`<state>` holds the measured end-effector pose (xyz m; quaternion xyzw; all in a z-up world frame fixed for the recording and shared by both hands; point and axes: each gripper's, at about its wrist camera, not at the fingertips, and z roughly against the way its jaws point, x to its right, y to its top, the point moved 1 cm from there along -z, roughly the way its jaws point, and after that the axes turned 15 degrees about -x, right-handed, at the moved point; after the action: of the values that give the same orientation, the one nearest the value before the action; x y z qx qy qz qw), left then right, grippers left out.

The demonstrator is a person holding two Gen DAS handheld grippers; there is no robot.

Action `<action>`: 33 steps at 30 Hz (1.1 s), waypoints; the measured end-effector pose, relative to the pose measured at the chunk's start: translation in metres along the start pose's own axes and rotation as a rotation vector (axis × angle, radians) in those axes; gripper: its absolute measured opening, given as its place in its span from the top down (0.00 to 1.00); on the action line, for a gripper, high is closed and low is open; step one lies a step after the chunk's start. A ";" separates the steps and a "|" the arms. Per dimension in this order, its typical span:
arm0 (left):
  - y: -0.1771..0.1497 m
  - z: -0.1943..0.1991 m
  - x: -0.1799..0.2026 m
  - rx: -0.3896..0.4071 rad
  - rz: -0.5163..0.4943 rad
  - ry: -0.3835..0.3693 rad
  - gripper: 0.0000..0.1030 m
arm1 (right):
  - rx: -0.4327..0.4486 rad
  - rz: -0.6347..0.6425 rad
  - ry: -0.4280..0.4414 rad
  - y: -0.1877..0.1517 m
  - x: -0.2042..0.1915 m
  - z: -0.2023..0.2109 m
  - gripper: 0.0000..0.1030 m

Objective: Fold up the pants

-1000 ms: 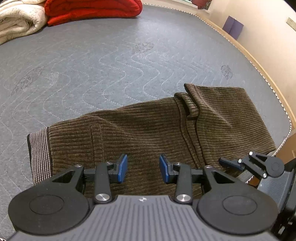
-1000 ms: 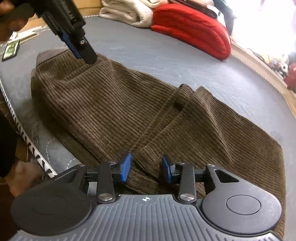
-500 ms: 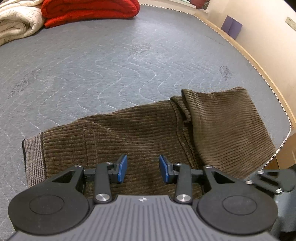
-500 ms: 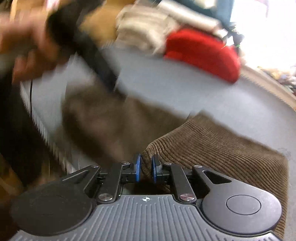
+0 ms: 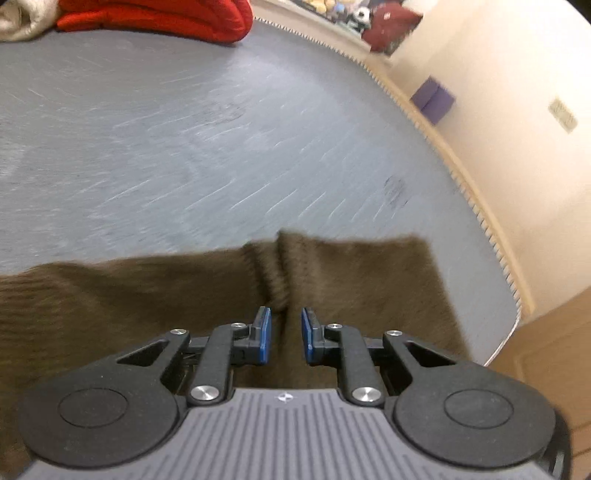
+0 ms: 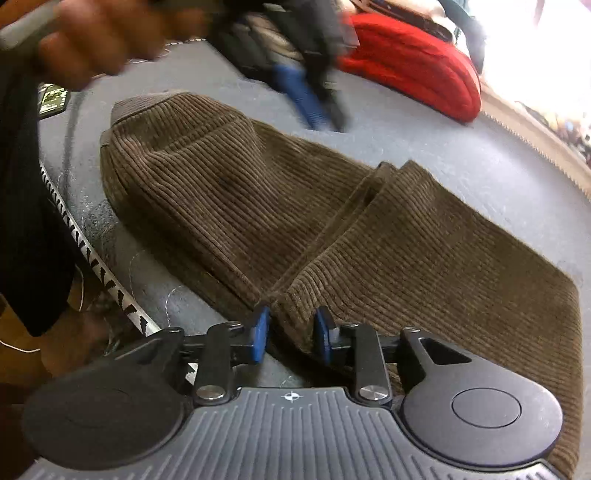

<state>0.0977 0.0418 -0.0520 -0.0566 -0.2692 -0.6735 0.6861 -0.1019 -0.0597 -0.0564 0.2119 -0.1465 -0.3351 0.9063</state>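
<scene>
Brown corduroy pants (image 5: 147,295) lie folded lengthwise on the grey quilted mattress (image 5: 184,129), blurred in the left wrist view. My left gripper (image 5: 286,334) hovers over the raised crease in the middle of the pants; its jaws are closing, a gap still shows, and the pads do not press the cloth. In the right wrist view the pants (image 6: 221,192) stretch from the waistband at the far left to the near right. My right gripper (image 6: 290,332) sits at their near edge; its jaws are opening, with the corduroy hem between the pads. The left gripper (image 6: 314,99) shows blurred above the pants, held in a hand (image 6: 103,40).
A red blanket (image 5: 155,14) and a cream one (image 5: 18,18) lie at the far end of the mattress. The mattress edge (image 5: 480,206) curves along the right, by a wall and a purple box (image 5: 432,98). The person's dark clothing (image 6: 26,184) is at the near left edge.
My left gripper slid right along the pants to the central crease and its jaws narrowed. My right gripper pinched the near hem half a second ago and has since parted.
</scene>
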 end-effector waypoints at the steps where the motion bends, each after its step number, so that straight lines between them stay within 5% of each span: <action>1: 0.006 -0.005 0.003 0.013 0.006 -0.015 0.81 | 0.005 -0.022 0.015 0.001 0.004 0.002 0.78; 6: 0.032 -0.038 0.009 0.043 0.047 -0.035 0.81 | 0.039 -0.067 0.052 -0.004 0.017 0.015 0.84; 13: 0.048 -0.088 0.004 -0.040 0.076 0.002 0.81 | 0.068 -0.062 0.065 -0.011 0.022 0.025 0.85; 15: 0.048 -0.084 0.012 -0.015 0.010 0.052 0.94 | 0.083 -0.076 0.071 -0.013 0.024 0.029 0.85; 21: 0.044 -0.030 0.013 0.086 -0.026 0.015 0.94 | 0.226 -0.120 0.124 -0.015 0.031 0.059 0.86; 25: 0.035 -0.060 -0.007 -0.049 0.039 0.062 0.93 | 0.075 -0.051 0.160 -0.017 0.019 0.031 0.85; 28: 0.037 -0.066 -0.013 -0.011 0.065 0.082 0.76 | 0.019 -0.021 0.101 -0.019 0.011 0.018 0.82; 30: 0.041 -0.069 -0.018 -0.013 0.105 0.031 0.60 | 0.038 -0.063 0.105 -0.018 0.015 0.024 0.77; 33: 0.044 -0.076 -0.020 -0.037 0.140 0.000 0.54 | 0.088 -0.177 0.108 -0.020 0.031 0.038 0.66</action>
<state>0.1630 0.0295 -0.1129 -0.0877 -0.2521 -0.6288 0.7303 -0.1057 -0.1057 -0.0290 0.2816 -0.0926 -0.3953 0.8694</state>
